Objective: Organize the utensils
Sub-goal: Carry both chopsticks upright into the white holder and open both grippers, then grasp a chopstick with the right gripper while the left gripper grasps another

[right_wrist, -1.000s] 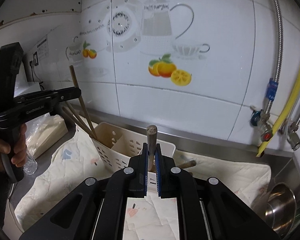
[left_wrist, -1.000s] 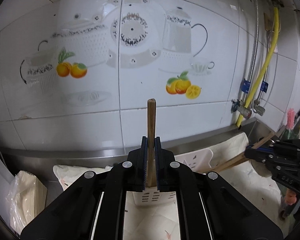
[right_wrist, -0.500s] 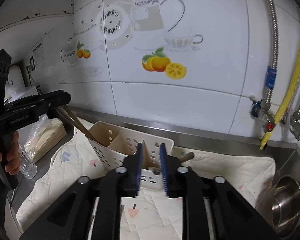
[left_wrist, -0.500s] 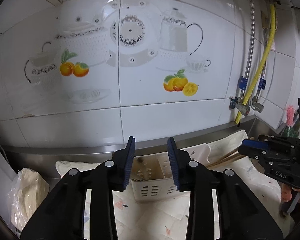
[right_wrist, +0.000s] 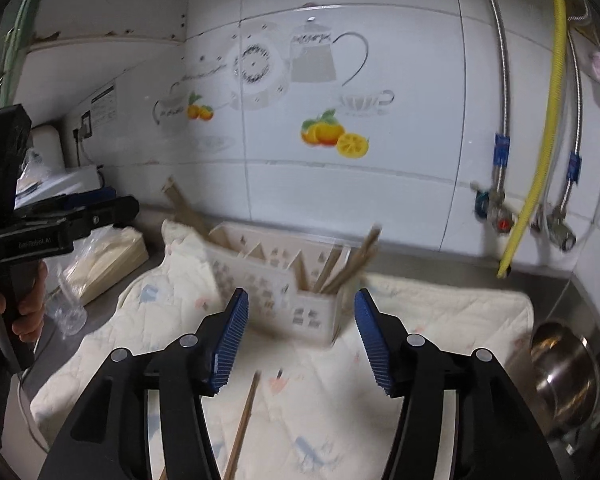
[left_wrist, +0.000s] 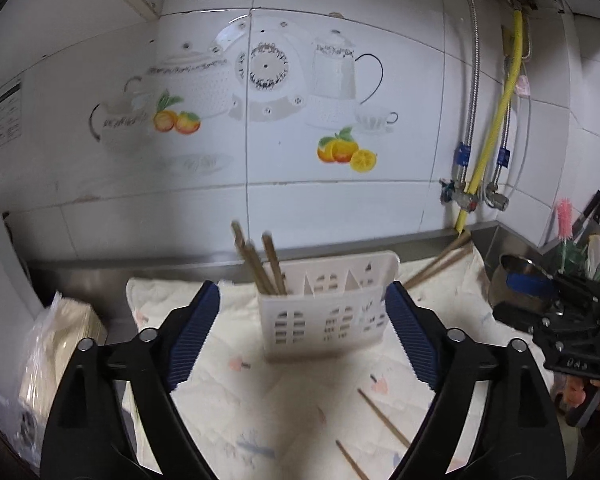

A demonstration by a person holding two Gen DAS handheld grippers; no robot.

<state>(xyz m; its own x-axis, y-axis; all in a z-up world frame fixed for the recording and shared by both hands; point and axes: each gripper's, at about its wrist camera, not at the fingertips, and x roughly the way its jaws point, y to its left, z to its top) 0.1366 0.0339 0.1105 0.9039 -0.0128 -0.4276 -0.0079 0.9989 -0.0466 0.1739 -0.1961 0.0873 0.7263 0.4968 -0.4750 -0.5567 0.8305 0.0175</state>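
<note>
A pale quilted cloth [left_wrist: 228,392] covers a steel counter, and a white slotted caddy [left_wrist: 324,316] stands on it near the tiled wall. Wooden chopsticks [left_wrist: 260,264] lean out of the caddy's left end and more [right_wrist: 344,264] out of its right end, blurred, so their count is unclear, while loose chopsticks [left_wrist: 382,420] lie on the cloth in front of the caddy. Both the left gripper [left_wrist: 302,340] and the right gripper [right_wrist: 300,340] are opening in front of the caddy, nothing between their jaws.
</note>
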